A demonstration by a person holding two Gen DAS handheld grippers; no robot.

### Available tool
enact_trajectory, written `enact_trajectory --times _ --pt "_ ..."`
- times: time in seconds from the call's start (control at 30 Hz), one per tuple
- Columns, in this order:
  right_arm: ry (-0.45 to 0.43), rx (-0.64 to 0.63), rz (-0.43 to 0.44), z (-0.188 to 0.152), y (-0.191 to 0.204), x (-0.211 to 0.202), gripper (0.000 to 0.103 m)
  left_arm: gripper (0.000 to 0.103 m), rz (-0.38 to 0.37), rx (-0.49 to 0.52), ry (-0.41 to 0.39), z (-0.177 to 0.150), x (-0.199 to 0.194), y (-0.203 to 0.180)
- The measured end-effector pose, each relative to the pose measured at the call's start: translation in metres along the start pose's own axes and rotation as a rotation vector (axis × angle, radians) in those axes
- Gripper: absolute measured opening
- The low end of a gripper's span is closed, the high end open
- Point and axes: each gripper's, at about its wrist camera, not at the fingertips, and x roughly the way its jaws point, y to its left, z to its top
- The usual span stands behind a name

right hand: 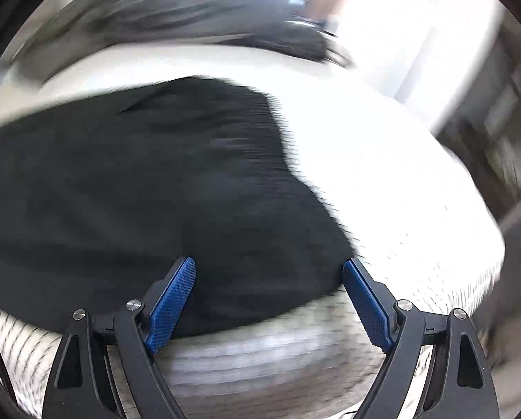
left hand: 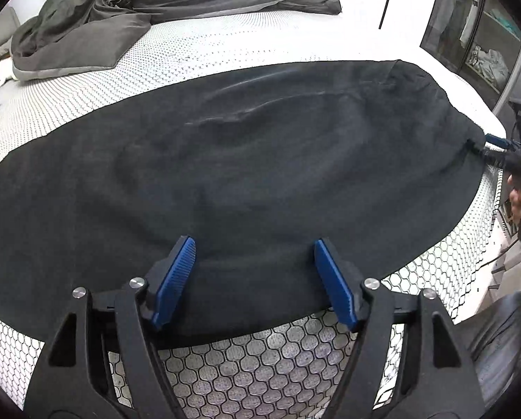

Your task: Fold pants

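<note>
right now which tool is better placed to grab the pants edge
Left, probably: the left tool is open and steady, straddling the near hem of the pants. The right tool is open too, but its view is motion-blurred.

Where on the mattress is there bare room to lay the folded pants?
Bare mattress runs as a band between the black pants and the grey duvet heaped at the far side. A narrow strip lies near the left gripper. The right wrist view, blurred, shows open mattress right of the pants. The middle is covered.
</note>
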Motion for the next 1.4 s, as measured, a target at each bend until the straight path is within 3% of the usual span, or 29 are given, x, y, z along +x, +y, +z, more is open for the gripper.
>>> enact_trajectory --times 0.13,0.2,0.27,0.37,0.43,0.5,0.53,0.6,0.67,0.73,0.8,0.9,1.0,1.07,1.13,1.27,1.4 --pt "-0.072 0.045 0.005 0.010 -0.003 -0.020 0.083 0.069 -0.040 -0.019 -0.033 0.011 -0.009 -0.005" --pt "-0.105 0.004 0.103 0.021 0.020 -0.031 0.083 0.069 -0.052 -0.020 -0.053 0.018 -0.010 -0.009" --pt "-0.111 -0.089 0.165 0.024 0.050 -0.036 0.082 0.069 -0.042 0.002 -0.023 0.026 0.000 -0.017" --pt "-0.040 -0.214 0.264 0.022 0.089 -0.022 0.080 0.069 -0.001 0.029 0.044 0.030 0.021 -0.022" --pt "-0.021 -0.276 0.133 0.017 0.098 -0.008 0.080 0.070 0.001 0.018 0.052 0.030 0.023 -0.017" --pt "-0.031 -0.253 0.045 0.018 0.086 -0.003 0.081 0.071 0.033 0.016 0.057 0.029 0.019 -0.009" --pt "-0.029 -0.216 -0.049 0.019 0.073 0.000 0.081 0.073 0.050 0.002 0.056 0.026 0.017 0.000" --pt "-0.017 -0.117 -0.078 0.021 0.049 0.003 0.081 0.076 0.064 -0.020 0.055 0.021 0.015 0.013" --pt "-0.016 -0.013 -0.019 0.020 0.031 0.000 0.080 0.076 0.071 -0.045 0.039 0.019 0.008 0.026" --pt "-0.043 -0.005 -0.003 0.023 0.039 -0.011 0.079 0.076 0.060 -0.077 -0.001 0.023 0.003 0.034" --pt "-0.077 -0.029 0.101 0.020 0.058 -0.034 0.079 0.076 0.021 -0.103 -0.016 0.030 0.002 0.033" --pt "-0.057 -0.086 0.341 0.024 0.121 -0.046 0.080 0.076 -0.016 -0.074 -0.019 0.050 0.015 0.016" --pt "0.026 -0.223 0.438 0.026 0.195 -0.040 0.080 0.076 0.050 0.006 0.055 0.063 0.044 0.003" --pt "0.024 -0.310 0.383 0.024 0.225 -0.041 0.080 0.076 0.050 -0.025 0.080 0.059 0.052 0.016" --pt "0.018 -0.321 0.352 0.025 0.222 -0.039 0.080 0.076 0.058 -0.037 0.080 0.057 0.045 0.032" --pt "0.042 -0.186 0.135 0.024 0.152 -0.006 0.085 0.076 0.135 -0.108 0.069 0.031 0.019 0.096" --pt "0.050 -0.062 0.146 0.018 0.100 0.001 0.083 0.076 0.199 -0.216 0.035 0.000 -0.015 0.147"
